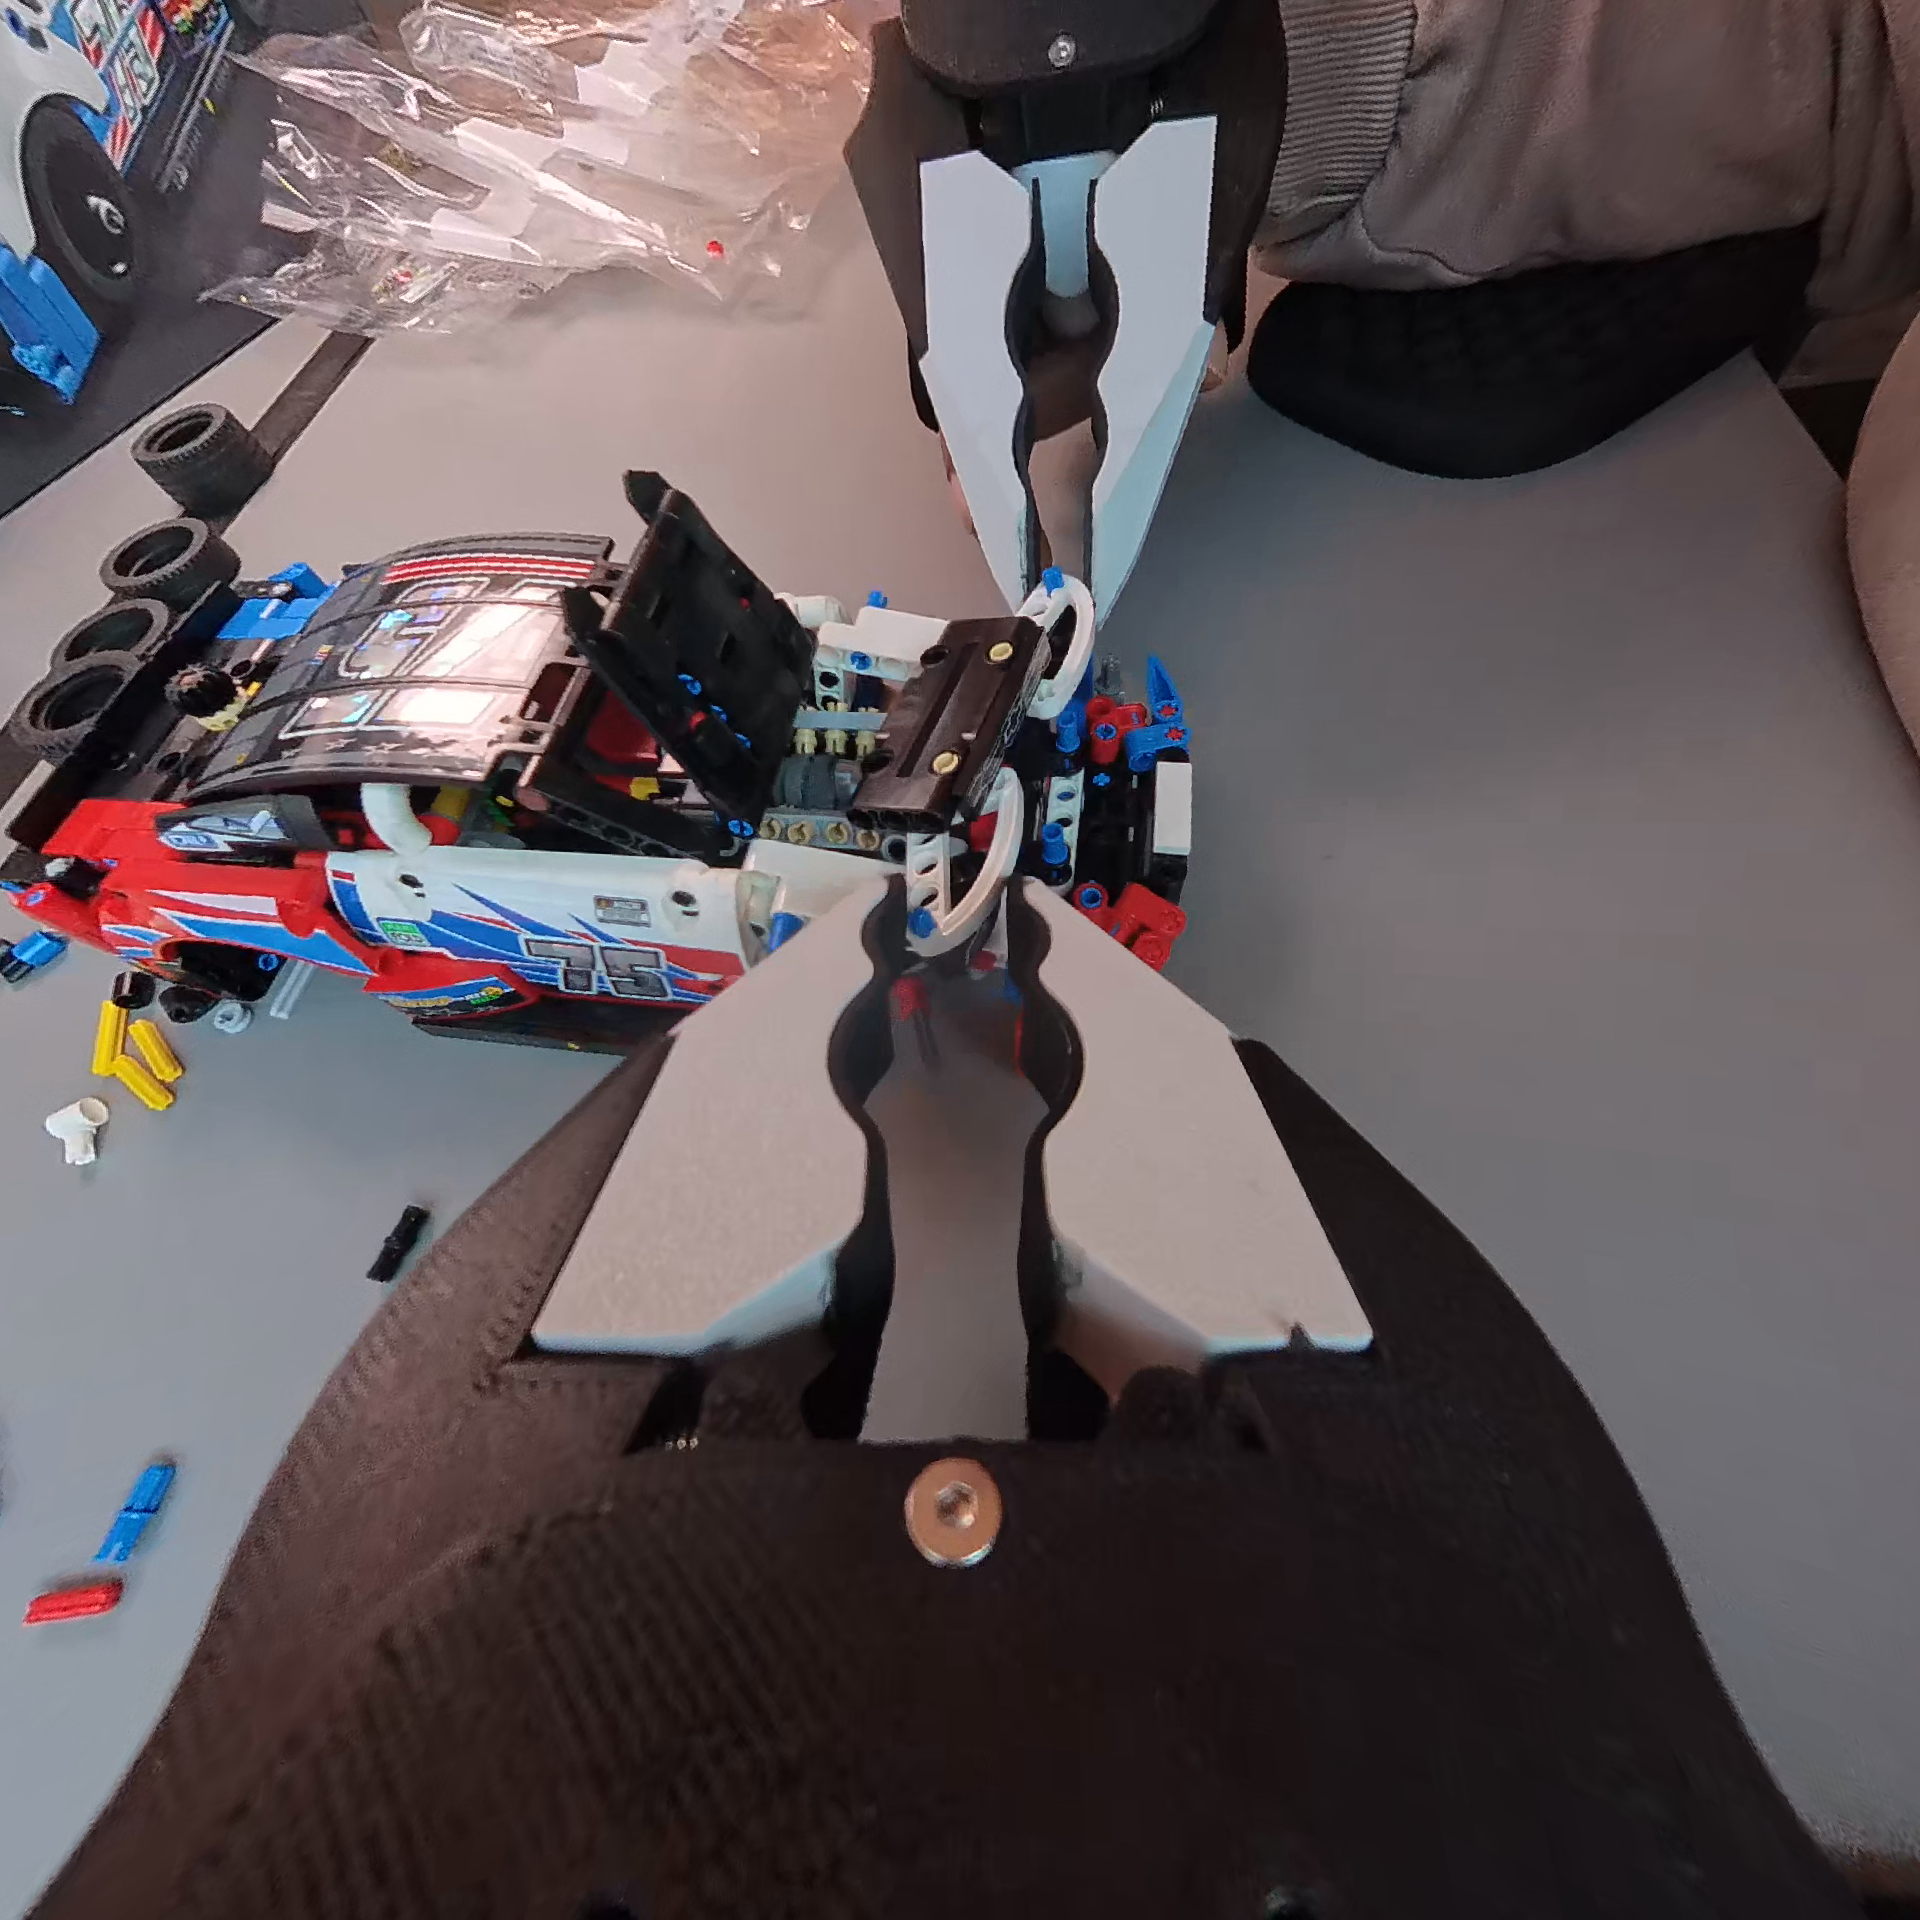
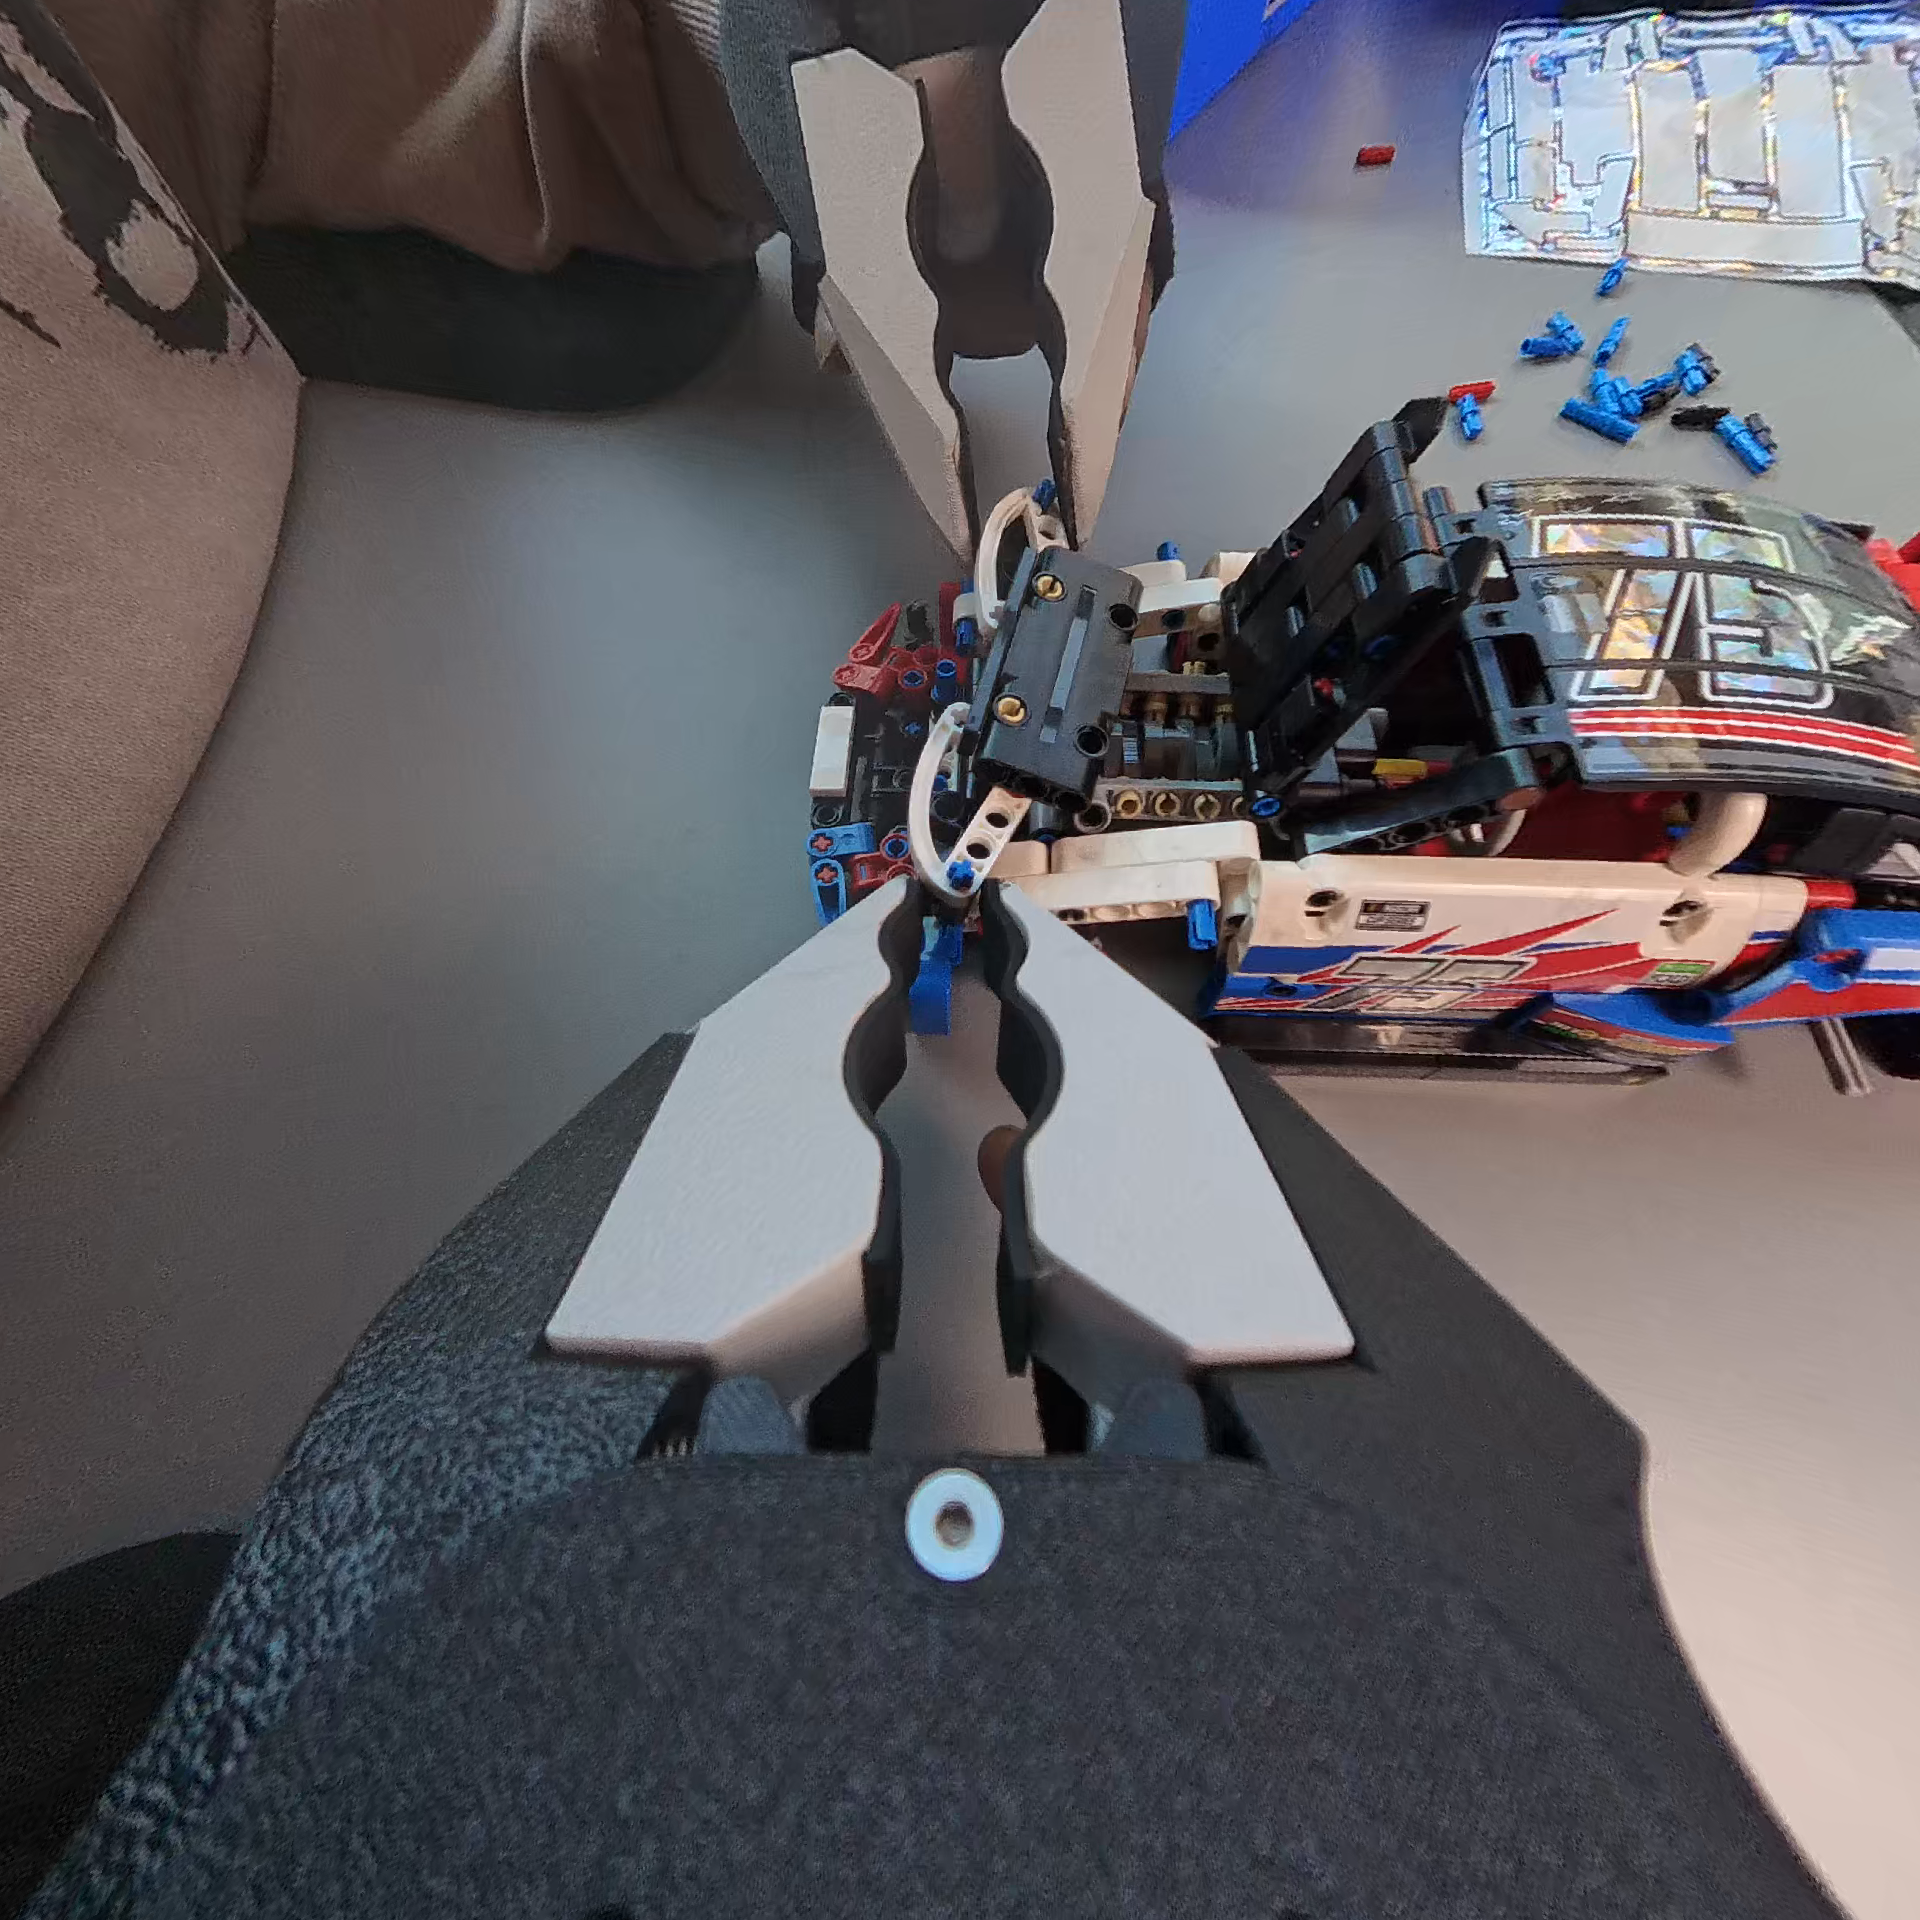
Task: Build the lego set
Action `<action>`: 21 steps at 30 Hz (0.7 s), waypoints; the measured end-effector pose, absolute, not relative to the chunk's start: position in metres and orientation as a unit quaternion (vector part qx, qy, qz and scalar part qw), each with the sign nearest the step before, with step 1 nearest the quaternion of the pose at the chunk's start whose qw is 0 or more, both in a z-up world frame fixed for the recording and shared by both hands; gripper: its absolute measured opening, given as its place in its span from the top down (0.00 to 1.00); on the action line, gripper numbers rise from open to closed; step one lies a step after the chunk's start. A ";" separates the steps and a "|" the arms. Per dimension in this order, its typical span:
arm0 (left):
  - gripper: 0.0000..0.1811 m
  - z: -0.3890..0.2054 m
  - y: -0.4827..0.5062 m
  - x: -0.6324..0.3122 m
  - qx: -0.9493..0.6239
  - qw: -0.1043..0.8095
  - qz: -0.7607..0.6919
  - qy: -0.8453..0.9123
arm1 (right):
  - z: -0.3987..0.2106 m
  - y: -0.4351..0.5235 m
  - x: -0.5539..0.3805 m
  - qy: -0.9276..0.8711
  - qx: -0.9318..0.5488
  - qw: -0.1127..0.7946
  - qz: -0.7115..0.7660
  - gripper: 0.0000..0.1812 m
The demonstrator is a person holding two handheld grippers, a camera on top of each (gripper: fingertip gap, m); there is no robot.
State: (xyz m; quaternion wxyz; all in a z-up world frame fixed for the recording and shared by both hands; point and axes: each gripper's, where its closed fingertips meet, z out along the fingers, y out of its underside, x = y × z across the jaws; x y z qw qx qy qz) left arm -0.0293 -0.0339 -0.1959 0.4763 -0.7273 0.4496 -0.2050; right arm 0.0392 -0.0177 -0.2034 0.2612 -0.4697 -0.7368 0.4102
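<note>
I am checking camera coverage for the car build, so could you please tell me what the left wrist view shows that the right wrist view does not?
Only the left wrist view shows the loose black tyres, clear plastic bags and yellow pieces. Only the right wrist view shows the sticker sheet and scattered blue pins. Both show the lego car and each hand-held gripper, left and right, at a white arch on the car's end.

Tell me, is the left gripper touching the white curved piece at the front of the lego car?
Touching. In the left wrist view, the left gripper has its tips closed against the lower end of the white curved piece on the lego car, with no gap visible.
</note>
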 end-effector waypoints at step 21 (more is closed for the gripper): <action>0.87 -0.224 -0.073 -0.037 -0.771 0.412 -0.190 0.447 | -0.211 -0.037 0.067 -0.751 -0.498 0.252 0.352 0.90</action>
